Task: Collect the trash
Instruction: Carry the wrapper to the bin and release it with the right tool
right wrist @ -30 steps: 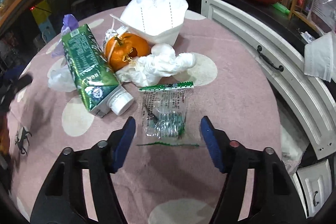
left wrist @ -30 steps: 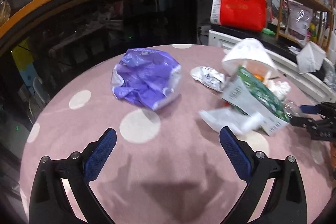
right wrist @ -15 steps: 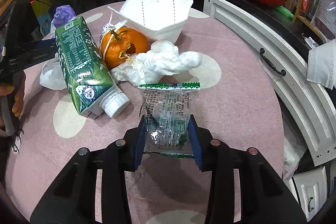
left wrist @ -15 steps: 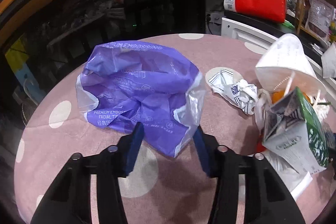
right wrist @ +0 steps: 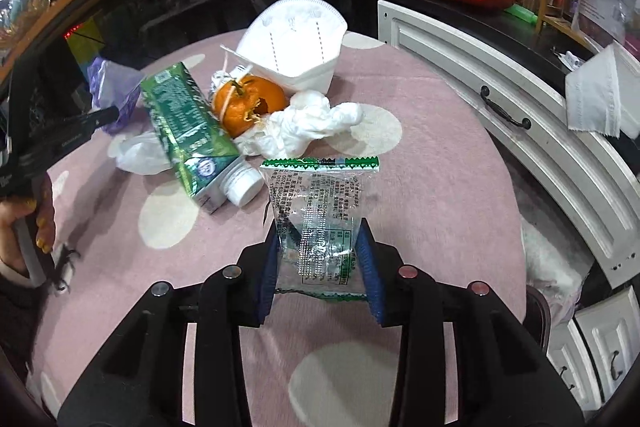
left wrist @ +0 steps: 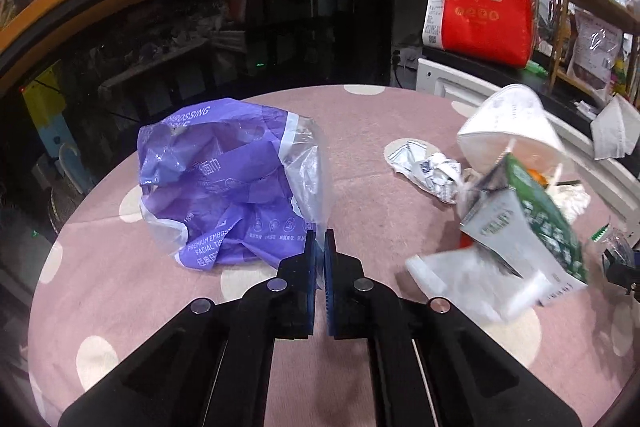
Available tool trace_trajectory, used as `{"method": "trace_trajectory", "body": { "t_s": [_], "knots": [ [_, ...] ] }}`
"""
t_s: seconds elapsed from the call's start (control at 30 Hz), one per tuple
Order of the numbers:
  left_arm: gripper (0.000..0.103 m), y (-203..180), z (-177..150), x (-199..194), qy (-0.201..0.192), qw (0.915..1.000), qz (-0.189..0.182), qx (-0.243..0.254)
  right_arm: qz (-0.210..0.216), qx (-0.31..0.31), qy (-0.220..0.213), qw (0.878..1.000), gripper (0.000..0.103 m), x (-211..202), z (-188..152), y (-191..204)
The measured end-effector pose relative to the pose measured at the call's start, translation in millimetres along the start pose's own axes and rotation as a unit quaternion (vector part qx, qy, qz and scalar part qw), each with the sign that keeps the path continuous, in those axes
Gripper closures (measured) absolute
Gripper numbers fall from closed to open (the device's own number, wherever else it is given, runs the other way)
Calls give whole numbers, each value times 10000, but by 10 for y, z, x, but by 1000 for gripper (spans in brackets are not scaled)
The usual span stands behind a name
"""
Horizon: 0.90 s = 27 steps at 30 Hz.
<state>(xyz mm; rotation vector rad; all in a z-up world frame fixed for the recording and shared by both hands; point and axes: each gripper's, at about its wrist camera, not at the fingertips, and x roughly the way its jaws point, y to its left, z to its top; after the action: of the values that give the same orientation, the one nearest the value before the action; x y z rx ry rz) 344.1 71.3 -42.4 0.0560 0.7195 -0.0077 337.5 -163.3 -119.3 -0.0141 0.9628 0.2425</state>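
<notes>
The left gripper's (left wrist: 319,245) fingers pinch the crumpled purple plastic tissue wrapper (left wrist: 224,183), left of the green carton (right wrist: 186,125); the right gripper's (right wrist: 320,259) fingers clamp the clear green-edged snack packet (right wrist: 320,211), right of the carton, on the pink dotted counter (right wrist: 432,195).

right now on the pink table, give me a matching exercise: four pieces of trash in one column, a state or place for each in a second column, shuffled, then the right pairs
Things:
1. purple tissue bag
2. clear snack wrapper
3. green carton
4. white face mask

States or places:
A. lying on its side, white cap toward the camera
B. at the far side of the pile, behind the orange
C. clear edge pinched in the left gripper
D. between the fingers of the right gripper, green zigzag strip at its far end

Pairs: 1-C, 2-D, 3-A, 4-B
</notes>
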Motion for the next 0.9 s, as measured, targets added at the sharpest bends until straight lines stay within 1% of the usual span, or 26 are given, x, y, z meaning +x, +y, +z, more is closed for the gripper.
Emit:
{"method": "trace_trajectory", "body": {
  "t_s": [0.23, 0.4, 0.5, 0.7, 0.9],
  "knots": [
    [99, -28, -208, -548, -316, 9988, -307, -208, 127, 62, -222, 9997, 66, -379, -253, -80],
    [99, -148, -332, -890, -443, 9968, -614, -259, 182, 116, -329, 9992, 66, -652, -467, -120],
    [99, -241, -377, -1066, -478, 9945, -867, -331, 193, 140, -399, 9989, 66, -810, -596, -143],
    [99, -599, -487, -1444, -651, 9885, -1355, -133, 162, 228, -518, 9983, 66, -1133, -890, -227],
    [99, -1020, -631, -1737, -767, 9798, -1842, 141, 15, 393, -530, 9978, 66, -1377, -1202, -404]
  ]
}}
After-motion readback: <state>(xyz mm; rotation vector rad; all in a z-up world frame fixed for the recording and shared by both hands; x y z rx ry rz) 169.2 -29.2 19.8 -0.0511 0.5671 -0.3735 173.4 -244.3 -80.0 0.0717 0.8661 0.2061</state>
